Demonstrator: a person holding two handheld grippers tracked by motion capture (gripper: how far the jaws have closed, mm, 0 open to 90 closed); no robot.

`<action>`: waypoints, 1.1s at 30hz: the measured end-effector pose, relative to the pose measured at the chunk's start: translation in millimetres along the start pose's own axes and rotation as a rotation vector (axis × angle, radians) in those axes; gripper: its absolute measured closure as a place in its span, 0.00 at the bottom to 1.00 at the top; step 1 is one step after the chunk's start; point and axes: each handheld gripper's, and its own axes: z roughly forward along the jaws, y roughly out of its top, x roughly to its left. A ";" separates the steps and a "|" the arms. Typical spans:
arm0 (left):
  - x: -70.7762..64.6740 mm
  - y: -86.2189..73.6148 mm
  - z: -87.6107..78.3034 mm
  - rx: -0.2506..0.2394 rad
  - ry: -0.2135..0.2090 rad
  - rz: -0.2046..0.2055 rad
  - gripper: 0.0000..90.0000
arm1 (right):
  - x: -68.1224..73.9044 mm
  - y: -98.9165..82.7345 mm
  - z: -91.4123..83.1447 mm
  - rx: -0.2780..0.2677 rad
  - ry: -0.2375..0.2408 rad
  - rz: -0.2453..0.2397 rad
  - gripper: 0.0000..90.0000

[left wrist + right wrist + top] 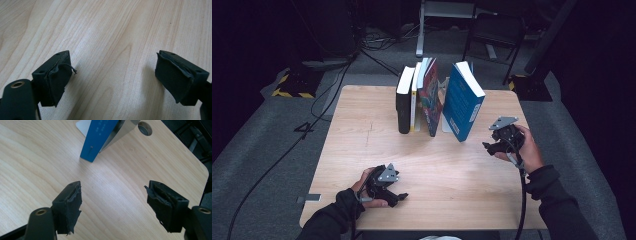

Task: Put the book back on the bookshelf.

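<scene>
A row of books stands at the back middle of the wooden table (362,130): a black book (403,102), a thin white one (414,95), a colourful one (431,97) that tilts, and a blue book (462,102) that leans apart on the right. My right gripper (490,147) is to the right of the blue book, just above the table, open with nothing between its pads. In the right gripper view the blue book (97,137) stands ahead of the open gripper (113,191). My left gripper (399,197) rests near the front edge, open over bare wood (112,67).
A pale bookend (83,125) sits at the blue book's foot, and a round hole (145,127) pierces the tabletop near the far corner. Cables (327,100) and a chair (494,35) stand on the grey floor behind the table.
</scene>
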 end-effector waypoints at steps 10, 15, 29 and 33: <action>-0.2 0.1 0.2 -0.001 0.002 -0.003 0.16 | 8.5 -27.4 -6.2 -0.053 -0.002 0.007 0.32; -0.1 0.2 0.2 0.000 0.004 -0.002 0.16 | 10.5 -40.4 -7.5 -0.076 0.007 0.021 0.32; -0.1 0.2 0.2 0.000 0.004 -0.002 0.16 | 18.8 -78.0 -11.9 -0.117 0.031 0.036 0.32; -0.1 0.2 0.2 0.001 0.004 -0.002 0.16 | 25.5 -88.8 -11.3 -0.118 0.011 0.019 0.32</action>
